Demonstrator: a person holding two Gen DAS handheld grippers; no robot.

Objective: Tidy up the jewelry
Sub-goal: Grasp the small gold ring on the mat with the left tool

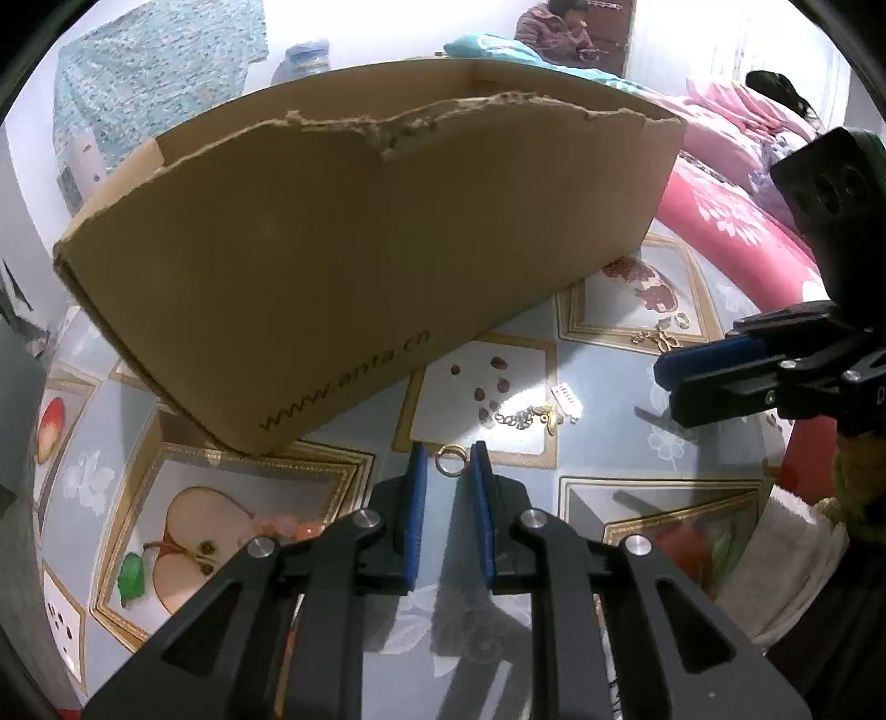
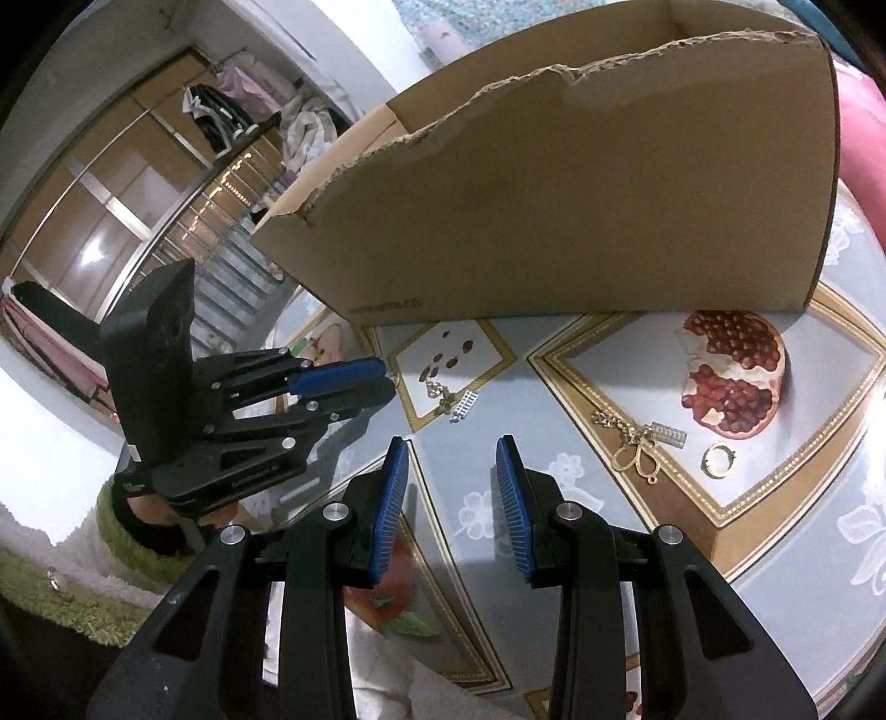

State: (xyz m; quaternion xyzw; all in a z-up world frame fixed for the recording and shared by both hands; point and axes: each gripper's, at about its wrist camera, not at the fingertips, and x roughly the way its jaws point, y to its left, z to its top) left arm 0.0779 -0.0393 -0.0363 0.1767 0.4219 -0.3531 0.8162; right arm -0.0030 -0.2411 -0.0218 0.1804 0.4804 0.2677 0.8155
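My left gripper [image 1: 449, 451] is nearly shut, with a small gold ring [image 1: 451, 461] pinched between its blue fingertips, just in front of the torn cardboard box [image 1: 360, 221]. Past it on the fruit-print tablecloth lies a chain with a gold pendant and white tag [image 1: 534, 415]. In the right wrist view my right gripper [image 2: 453, 448] hangs open over the cloth with nothing between its pads. To its right lie another chain with a pendant and tag [image 2: 637, 443] and a second gold ring [image 2: 719, 459]. The left gripper [image 2: 385, 376] shows at the left, near the box [image 2: 554, 221].
The box stands on the table [image 2: 581, 554] and blocks the far side. Pink bedding [image 1: 720, 221] lies beyond the table's right edge. A person [image 1: 554, 33] sits far back. A green sleeve [image 2: 83, 581] and clothes on a rail [image 2: 221, 116] are at left.
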